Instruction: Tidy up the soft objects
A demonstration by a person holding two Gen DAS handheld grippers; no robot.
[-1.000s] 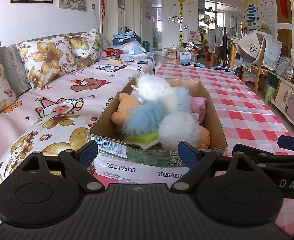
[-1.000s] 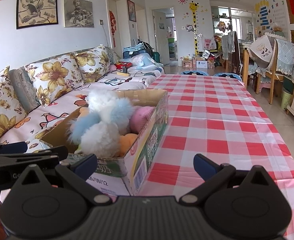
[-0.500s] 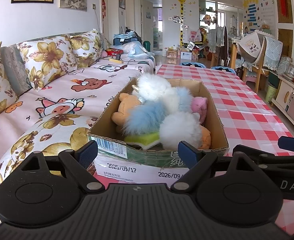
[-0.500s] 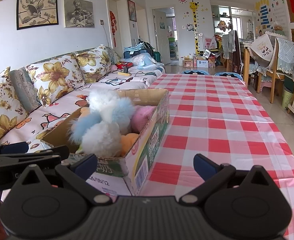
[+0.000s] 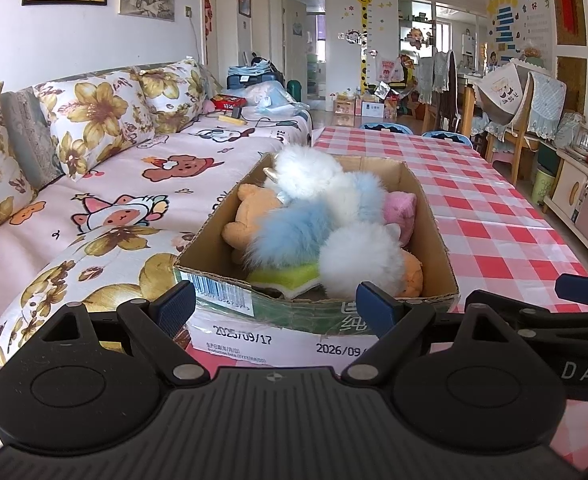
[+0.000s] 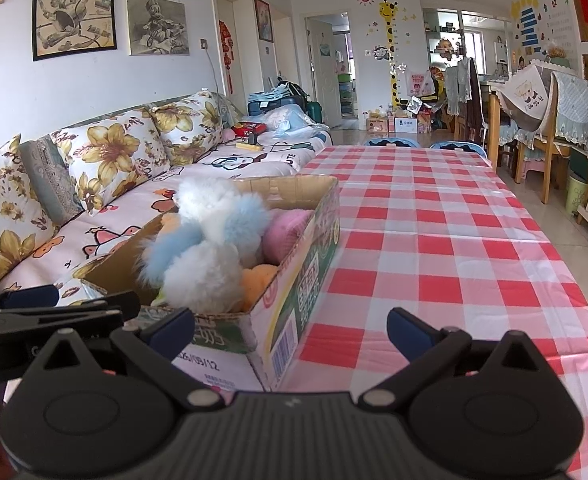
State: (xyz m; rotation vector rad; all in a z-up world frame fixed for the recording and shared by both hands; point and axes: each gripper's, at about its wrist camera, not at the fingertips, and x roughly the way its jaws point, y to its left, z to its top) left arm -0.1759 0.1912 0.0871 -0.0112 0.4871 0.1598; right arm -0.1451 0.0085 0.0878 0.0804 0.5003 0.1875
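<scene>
Both the left gripper [image 5: 274, 304] and the right gripper [image 6: 290, 327] are spread wide and hold nothing, just short of the cardboard box [image 5: 434, 216]. The box sits on the red-checked surface [image 6: 454, 240] beside the sofa [image 5: 93, 184], heaped with a white-and-blue fluffy toy [image 5: 318, 216], orange plush [image 5: 249, 212], pink plush [image 5: 400, 208] and a yellow-green sponge [image 5: 285, 274].

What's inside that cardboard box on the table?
The cardboard box holds a fluffy white-and-blue plush piled over an orange plush, a pink one and a yellow-green sponge. Anything beneath stays hidden.
</scene>
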